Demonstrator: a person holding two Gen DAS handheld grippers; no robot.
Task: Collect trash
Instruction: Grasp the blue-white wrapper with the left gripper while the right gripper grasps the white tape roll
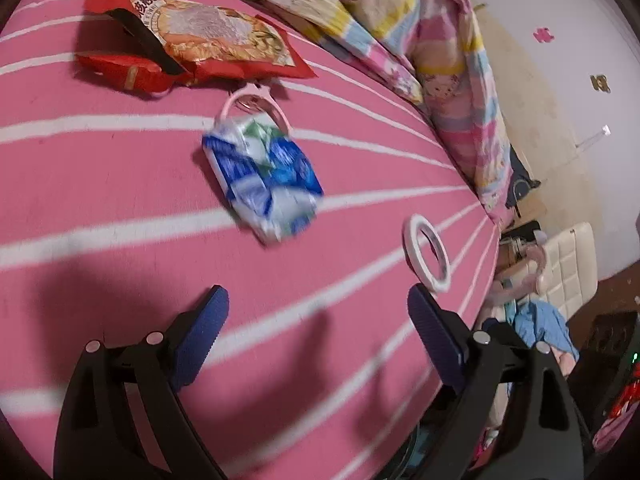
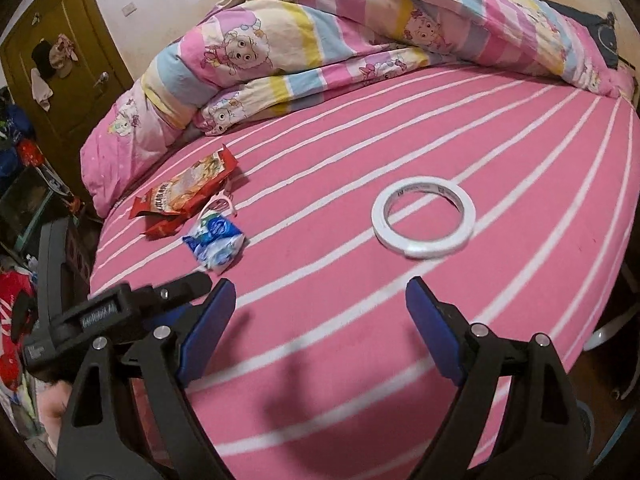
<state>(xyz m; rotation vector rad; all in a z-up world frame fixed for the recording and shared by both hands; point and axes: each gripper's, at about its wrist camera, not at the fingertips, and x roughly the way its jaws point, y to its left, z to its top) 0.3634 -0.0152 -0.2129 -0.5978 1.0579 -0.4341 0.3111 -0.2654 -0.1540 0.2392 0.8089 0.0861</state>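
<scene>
both grippers, left gripper (image 1: 318,316) and right gripper (image 2: 320,308), spread and empty above the bed (image 2: 520,160); only the right view shows the door (image 2: 60,60); blue wrapper (image 1: 262,180) beside the tape ring (image 2: 424,216).

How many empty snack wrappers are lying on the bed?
2. The red wrapper lies near the quilt; the blue wrapper lies just in front of it. More may be hidden under the quilt.
</scene>
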